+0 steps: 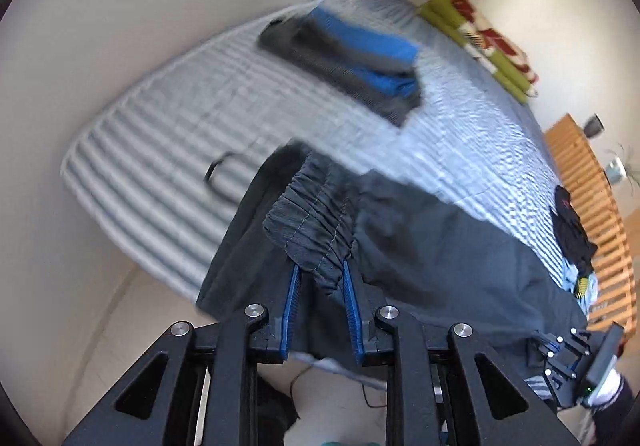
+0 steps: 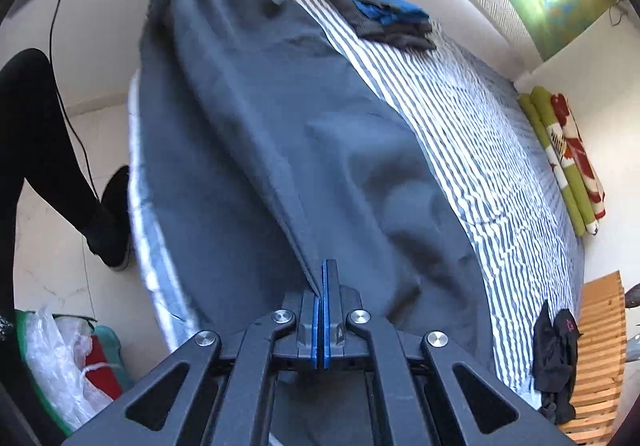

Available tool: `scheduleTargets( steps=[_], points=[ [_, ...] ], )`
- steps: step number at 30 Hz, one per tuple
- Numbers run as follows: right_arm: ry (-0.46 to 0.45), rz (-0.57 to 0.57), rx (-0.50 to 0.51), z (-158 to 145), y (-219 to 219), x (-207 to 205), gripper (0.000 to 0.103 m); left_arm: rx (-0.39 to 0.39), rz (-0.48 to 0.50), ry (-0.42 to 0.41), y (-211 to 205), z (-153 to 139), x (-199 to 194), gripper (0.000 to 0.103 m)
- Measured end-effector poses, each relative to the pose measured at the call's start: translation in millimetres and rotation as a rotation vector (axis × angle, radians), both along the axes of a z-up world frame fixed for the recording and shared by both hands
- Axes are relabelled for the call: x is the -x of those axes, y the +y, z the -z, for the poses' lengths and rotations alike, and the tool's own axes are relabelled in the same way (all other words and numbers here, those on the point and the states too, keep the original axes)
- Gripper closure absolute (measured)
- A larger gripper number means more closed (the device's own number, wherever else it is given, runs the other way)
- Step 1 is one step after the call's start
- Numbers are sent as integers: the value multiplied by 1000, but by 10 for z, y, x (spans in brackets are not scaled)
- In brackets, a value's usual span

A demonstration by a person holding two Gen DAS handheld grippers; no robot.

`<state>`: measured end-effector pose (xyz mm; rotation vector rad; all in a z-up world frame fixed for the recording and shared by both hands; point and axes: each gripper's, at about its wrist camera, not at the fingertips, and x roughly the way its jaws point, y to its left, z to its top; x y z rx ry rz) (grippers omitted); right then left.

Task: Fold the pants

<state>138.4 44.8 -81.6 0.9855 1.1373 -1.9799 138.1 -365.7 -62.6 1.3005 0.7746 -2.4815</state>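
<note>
Striped bed (image 2: 500,166): L gripper (image 1: 320,286) pinches pants (image 2: 300,150) waistband, R gripper (image 2: 323,278) clamps hem; no containers.

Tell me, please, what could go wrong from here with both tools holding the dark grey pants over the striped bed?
1. The left tool pinches only a bunched bit of elastic waistband, which could slip free.
2. The right tool clamps just a thin edge of the dark grey pants.
3. Swinging fabric might disturb the folded blue and grey clothes pile.

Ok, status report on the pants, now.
Left gripper clamped on waistband. Right gripper shut on pants at far end. Folded clothes on bed, clear of pants.
</note>
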Motion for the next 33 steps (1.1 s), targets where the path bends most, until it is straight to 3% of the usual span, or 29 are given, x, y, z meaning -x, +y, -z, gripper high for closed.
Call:
scheduleTargets(
  steps=[2,4,8,10,13,17,19,20,26,30,32,33],
  points=[
    [-13,0,-14,29,-24,-39,102,2,16,18,1,-81,-14,80],
    [-24,-13,-26,98,-59,-109,102,-4,26,-14,27,18,-85,80],
    [-47,-69,-100,325,-130,-266,102,-29,54,-194,20,571,-257,75],
    [-71,-108,-150,401,-142,-337,100,-46,52,-220,-4,634,-333,65],
    [-128,-126,-148,284,-122,-353,96,-35,10,-144,-103,410,-428,51],
    [-241,-53,-5,-72,-82,-155,79,-21,-28,-29,-316,9,-285,34],
    [-268,-20,55,-161,-98,-68,76,0,-21,-23,-391,-28,-62,19],
    [-268,-2,61,-148,-133,-60,76,5,16,-52,-426,50,138,16],
    [-272,106,83,-2,39,8,75,-98,31,-216,-592,735,687,16],
    [-306,314,181,-10,642,215,75,-18,52,-197,-444,855,684,13],
    [-290,419,200,25,941,319,75,64,43,-209,-349,850,674,25],
    [-298,476,211,59,1113,372,75,100,47,-209,-283,818,669,40]
  ],
)
